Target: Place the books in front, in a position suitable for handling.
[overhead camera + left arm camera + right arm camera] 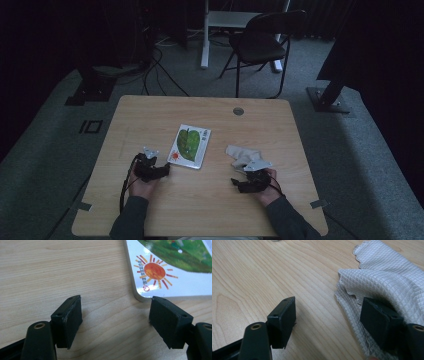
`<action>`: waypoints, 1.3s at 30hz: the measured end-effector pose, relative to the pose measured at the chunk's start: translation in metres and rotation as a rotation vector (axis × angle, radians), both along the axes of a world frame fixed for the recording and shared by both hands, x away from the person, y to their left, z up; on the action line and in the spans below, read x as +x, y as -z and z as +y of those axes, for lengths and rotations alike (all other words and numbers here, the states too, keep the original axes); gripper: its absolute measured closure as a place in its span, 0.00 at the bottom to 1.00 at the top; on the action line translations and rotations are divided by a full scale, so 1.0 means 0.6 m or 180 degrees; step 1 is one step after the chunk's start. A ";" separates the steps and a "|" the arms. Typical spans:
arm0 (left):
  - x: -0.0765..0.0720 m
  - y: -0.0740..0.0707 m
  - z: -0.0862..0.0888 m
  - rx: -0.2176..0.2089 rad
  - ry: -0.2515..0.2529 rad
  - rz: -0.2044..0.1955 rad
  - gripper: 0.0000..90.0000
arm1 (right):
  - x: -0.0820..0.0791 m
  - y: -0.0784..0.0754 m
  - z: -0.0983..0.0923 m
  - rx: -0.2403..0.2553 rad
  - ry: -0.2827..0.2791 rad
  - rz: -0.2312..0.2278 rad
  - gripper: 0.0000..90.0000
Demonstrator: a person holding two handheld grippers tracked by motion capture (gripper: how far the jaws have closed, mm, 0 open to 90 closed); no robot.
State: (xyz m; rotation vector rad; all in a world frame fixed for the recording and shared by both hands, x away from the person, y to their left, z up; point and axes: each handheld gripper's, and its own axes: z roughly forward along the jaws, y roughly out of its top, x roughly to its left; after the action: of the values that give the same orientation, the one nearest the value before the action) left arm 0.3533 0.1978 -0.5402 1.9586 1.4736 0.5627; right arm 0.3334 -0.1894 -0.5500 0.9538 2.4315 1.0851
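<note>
A picture book (190,145) with a green leaf and an orange sun on its white cover lies flat at the table's middle. In the left gripper view its rounded corner (143,293) sits just ahead of the right jaw. My left gripper (161,170) (115,307) rests low by that corner, open, with bare wood between the jaws. A crumpled pale grey cloth (241,156) (387,277) lies to the right of the book. My right gripper (240,183) (328,310) is open just in front of it. Its right jaw hangs over the cloth's edge and its left jaw over wood.
The wooden table (150,115) has a round cable hole (238,111) near its far edge. A black folding chair (262,42) and a white desk leg (204,35) stand on the carpet beyond. Dark stands and cables lie at the back left and right.
</note>
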 end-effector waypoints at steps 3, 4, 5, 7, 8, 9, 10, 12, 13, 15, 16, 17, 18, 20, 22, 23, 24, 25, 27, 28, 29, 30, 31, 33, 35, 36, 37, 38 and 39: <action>-0.001 -0.002 0.001 -0.0098 -0.0019 0.0022 0.28 | 0.000 0.000 0.000 0.0001 -0.0002 0.0001 0.31; -0.003 -0.005 -0.002 -0.0101 0.0010 -0.0012 0.28 | 0.000 0.000 0.001 -0.0006 -0.0003 -0.0002 0.32; -0.004 -0.007 -0.004 -0.0114 0.0020 -0.0036 0.28 | 0.000 -0.002 0.001 -0.0006 -0.0004 -0.0015 0.32; -0.008 -0.012 -0.009 -0.0169 0.0078 -0.0095 0.28 | 0.002 -0.005 0.002 0.0061 -0.0013 -0.0026 0.32; -0.010 -0.015 -0.012 -0.0210 0.0113 -0.0124 0.28 | 0.007 -0.013 0.004 0.0128 -0.0002 -0.0051 0.32; -0.012 -0.017 -0.014 -0.0237 0.0143 -0.0153 0.28 | 0.007 -0.013 0.004 0.0128 -0.0002 -0.0051 0.32; -0.013 -0.018 -0.017 -0.0263 0.0166 -0.0165 0.28 | 0.010 -0.018 0.006 0.0147 0.0010 -0.0073 0.32; -0.013 -0.019 -0.020 -0.0367 0.0221 -0.0171 0.28 | 0.014 -0.023 0.009 0.0152 0.0002 -0.0101 0.31; -0.013 -0.019 -0.022 -0.0349 0.0231 -0.0184 0.28 | 0.029 -0.039 0.020 0.0155 -0.0027 -0.0169 0.31; -0.014 -0.019 -0.025 -0.0340 0.0242 -0.0187 0.28 | 0.047 -0.055 0.034 0.0158 -0.0060 -0.0254 0.30; -0.014 -0.018 -0.026 -0.0330 0.0244 -0.0184 0.28 | 0.058 -0.062 0.041 0.0161 -0.0080 -0.0278 0.29; -0.014 -0.018 -0.027 -0.0323 0.0245 -0.0185 0.28 | 0.070 -0.069 0.050 0.0158 -0.0090 -0.0295 0.28; -0.014 -0.017 -0.027 -0.0316 0.0245 -0.0185 0.28 | 0.082 -0.074 0.060 0.0166 -0.0099 -0.0308 0.27; -0.014 -0.016 -0.029 -0.0301 0.0264 -0.0174 0.28 | 0.109 -0.082 0.078 0.0192 -0.0132 -0.0329 0.26; -0.014 -0.014 -0.031 -0.0297 0.0276 -0.0151 0.28 | 0.137 -0.085 0.094 0.0259 -0.0115 -0.0284 0.26; -0.014 -0.013 -0.032 -0.0302 0.0289 -0.0132 0.28 | 0.152 -0.083 0.101 0.0289 -0.0106 -0.0271 0.26; -0.014 -0.011 -0.035 -0.0294 0.0296 -0.0124 0.28 | 0.166 -0.080 0.108 0.0320 -0.0097 -0.0231 0.26; -0.014 -0.011 -0.037 -0.0271 0.0312 -0.0114 0.28 | 0.180 -0.075 0.116 0.0323 -0.0098 -0.0192 0.26; -0.014 -0.009 -0.041 -0.0276 0.0343 -0.0113 0.28 | 0.202 -0.066 0.133 0.0287 -0.0086 -0.0135 0.26; -0.014 -0.009 -0.042 -0.0273 0.0360 -0.0107 0.28 | 0.213 -0.062 0.142 0.0267 -0.0092 -0.0106 0.26; -0.013 -0.008 -0.043 -0.0283 0.0365 -0.0098 0.28 | 0.223 -0.059 0.150 0.0248 -0.0088 -0.0082 0.26; -0.013 -0.007 -0.043 -0.0284 0.0375 -0.0096 0.28 | 0.234 -0.056 0.159 0.0250 -0.0086 -0.0051 0.26; -0.013 -0.007 -0.044 -0.0285 0.0385 -0.0091 0.28 | 0.245 -0.054 0.166 0.0244 -0.0083 -0.0013 0.26; -0.012 -0.006 -0.044 -0.0292 0.0391 -0.0083 0.28 | 0.267 -0.051 0.180 0.0241 -0.0040 0.0044 0.25; -0.012 -0.005 -0.044 -0.0308 0.0388 -0.0077 0.28 | 0.287 -0.046 0.191 0.0250 -0.0005 0.0146 0.25; -0.012 -0.004 -0.044 -0.0307 0.0392 -0.0076 0.28 | 0.297 -0.043 0.197 0.0253 0.0018 0.0182 0.24; -0.012 -0.004 -0.043 -0.0314 0.0396 -0.0073 0.28 | 0.306 -0.040 0.201 0.0260 0.0065 0.0216 0.25; -0.012 -0.004 -0.042 -0.0322 0.0395 -0.0080 0.28 | 0.314 -0.038 0.204 0.0266 0.0109 0.0234 0.25; -0.013 -0.004 -0.041 -0.0347 0.0398 -0.0087 0.28 | 0.321 -0.036 0.208 0.0262 0.0120 0.0267 0.25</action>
State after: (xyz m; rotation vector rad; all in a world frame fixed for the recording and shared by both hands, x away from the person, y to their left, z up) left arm 0.3456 0.1733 -0.5381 1.9345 1.3266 0.4432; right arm 0.5261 -0.0648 -0.5282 1.0873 2.4411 1.1621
